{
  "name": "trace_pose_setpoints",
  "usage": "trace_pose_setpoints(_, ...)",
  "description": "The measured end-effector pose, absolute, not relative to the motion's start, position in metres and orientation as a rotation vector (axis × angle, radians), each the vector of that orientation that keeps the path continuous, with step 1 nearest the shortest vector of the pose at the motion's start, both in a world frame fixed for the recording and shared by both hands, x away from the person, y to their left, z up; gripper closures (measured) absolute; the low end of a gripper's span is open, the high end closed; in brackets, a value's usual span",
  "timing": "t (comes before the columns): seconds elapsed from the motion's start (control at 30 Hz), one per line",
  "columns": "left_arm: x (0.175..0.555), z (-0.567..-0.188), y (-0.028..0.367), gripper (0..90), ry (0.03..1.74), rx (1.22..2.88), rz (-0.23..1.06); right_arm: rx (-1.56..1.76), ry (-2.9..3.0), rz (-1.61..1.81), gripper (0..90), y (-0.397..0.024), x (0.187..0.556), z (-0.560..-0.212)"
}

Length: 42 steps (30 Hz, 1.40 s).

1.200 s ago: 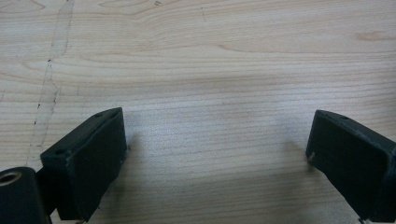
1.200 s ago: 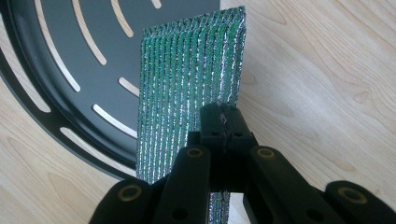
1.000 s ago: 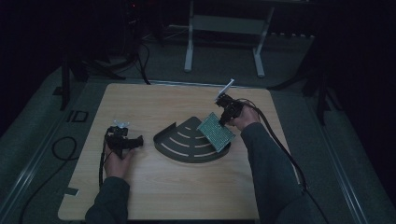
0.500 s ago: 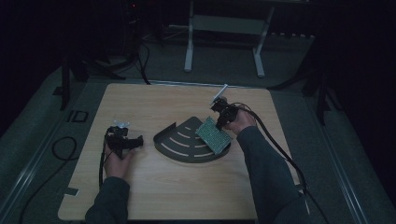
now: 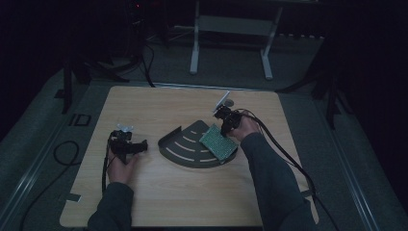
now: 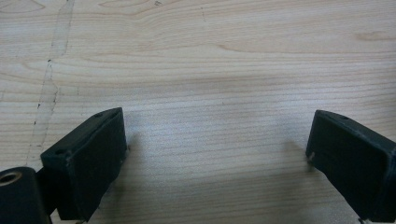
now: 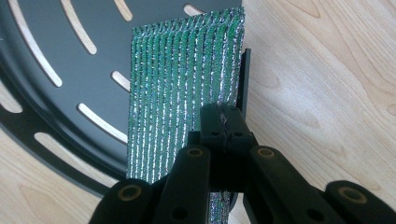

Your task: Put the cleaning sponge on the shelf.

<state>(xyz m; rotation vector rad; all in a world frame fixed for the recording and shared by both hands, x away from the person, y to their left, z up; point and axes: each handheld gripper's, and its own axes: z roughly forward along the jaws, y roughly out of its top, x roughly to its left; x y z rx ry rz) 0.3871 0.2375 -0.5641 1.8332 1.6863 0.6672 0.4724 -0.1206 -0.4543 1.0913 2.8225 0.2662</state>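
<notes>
A green glittery scouring pad (image 5: 217, 143) (image 7: 182, 84) hangs tilted over the right side of a dark quarter-round slotted tray (image 5: 185, 147) (image 7: 60, 56). My right gripper (image 5: 225, 131) (image 7: 226, 123) is shut on the pad's near edge, its jaws pinched together. Whether the pad's lower end touches the tray I cannot tell. My left gripper (image 5: 142, 147) (image 6: 217, 154) rests on the wooden table (image 5: 192, 192) left of the tray. Its jaws stand wide open over bare wood.
A cable (image 5: 284, 149) trails from the right gripper across the table's right side. Behind the table a white metal stand (image 5: 231, 43) is on the floor. More cables (image 5: 62, 154) lie on the floor at the left.
My right hand has moved down and a little left with the pad, bringing it lower over the tray. The left hand has stayed put.
</notes>
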Motion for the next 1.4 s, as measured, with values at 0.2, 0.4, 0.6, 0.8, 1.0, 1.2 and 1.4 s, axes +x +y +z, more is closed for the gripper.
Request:
trace_pose_setpoints(0.2,0.387,-0.564,0.238,5.3,1.687,1.833,0.667,1.114,2.817,0.259,89.5,-0.121,0.474,-0.461)
trace_pose_setpoints(0.4,0.387,-0.564,0.238,5.4,1.687,1.834,0.667,1.132,2.814,0.253,89.5,-0.124,0.474,-0.467)
trace_pose_setpoints(0.6,0.387,-0.564,0.238,5.4,1.686,1.833,0.667,1.150,2.792,0.275,89.5,-0.124,0.475,-0.467)
trace_pose_setpoints(0.8,0.387,-0.564,0.238,5.3,1.687,1.833,0.667,1.162,2.782,0.285,89.5,-0.125,0.478,-0.467)
trace_pose_setpoints(1.0,0.387,-0.564,0.238,5.3,1.686,1.833,0.667,1.157,2.782,0.274,89.4,-0.124,0.475,-0.468)
trace_pose_setpoints(1.2,0.387,-0.564,0.238,5.4,1.686,1.834,0.667,1.141,2.772,0.241,89.3,-0.122,0.475,-0.471)
trace_pose_setpoints(1.4,0.387,-0.564,0.238,5.4,1.686,1.833,0.667,1.138,2.775,0.238,89.1,-0.122,0.476,-0.472)
